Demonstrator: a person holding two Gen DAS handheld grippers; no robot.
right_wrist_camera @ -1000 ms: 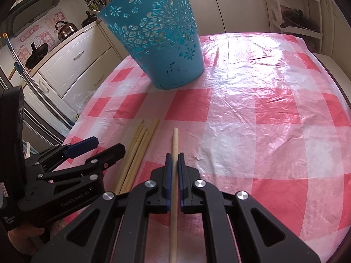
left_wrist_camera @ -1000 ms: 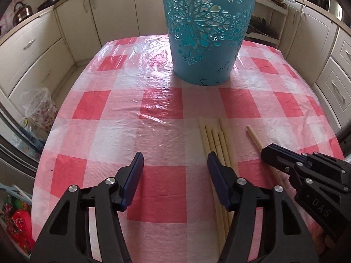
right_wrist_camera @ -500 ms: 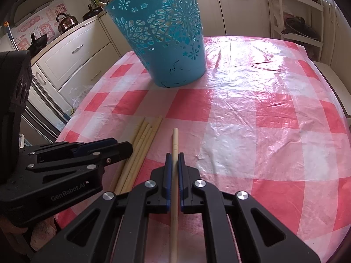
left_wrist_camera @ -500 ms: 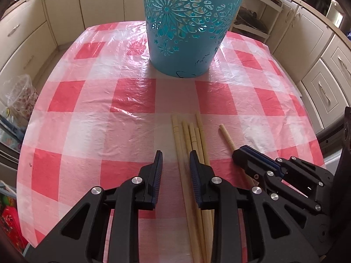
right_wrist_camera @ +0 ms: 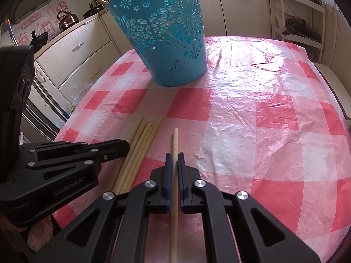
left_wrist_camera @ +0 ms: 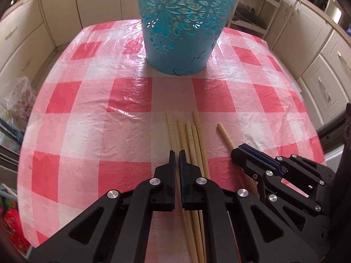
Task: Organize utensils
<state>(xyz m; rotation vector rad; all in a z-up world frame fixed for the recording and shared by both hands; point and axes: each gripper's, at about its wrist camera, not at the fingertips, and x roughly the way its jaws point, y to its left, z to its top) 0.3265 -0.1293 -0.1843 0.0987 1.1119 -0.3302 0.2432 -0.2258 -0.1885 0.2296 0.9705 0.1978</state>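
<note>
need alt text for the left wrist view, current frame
The left gripper, fingers just closed, pinches the leftmost chopstick of a bundle of five chopsticks lying on a red-and-white checked tablecloth. At right, the right gripper clamps a separate chopstick. A blue cut-out basket stands beyond.

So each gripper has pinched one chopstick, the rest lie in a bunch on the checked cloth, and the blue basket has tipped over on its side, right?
Not quite. The blue basket stands upright on the checked cloth, as the right wrist view shows. The rest holds: the right gripper and the left gripper each pinch a chopstick, the others lying bunched.
</note>
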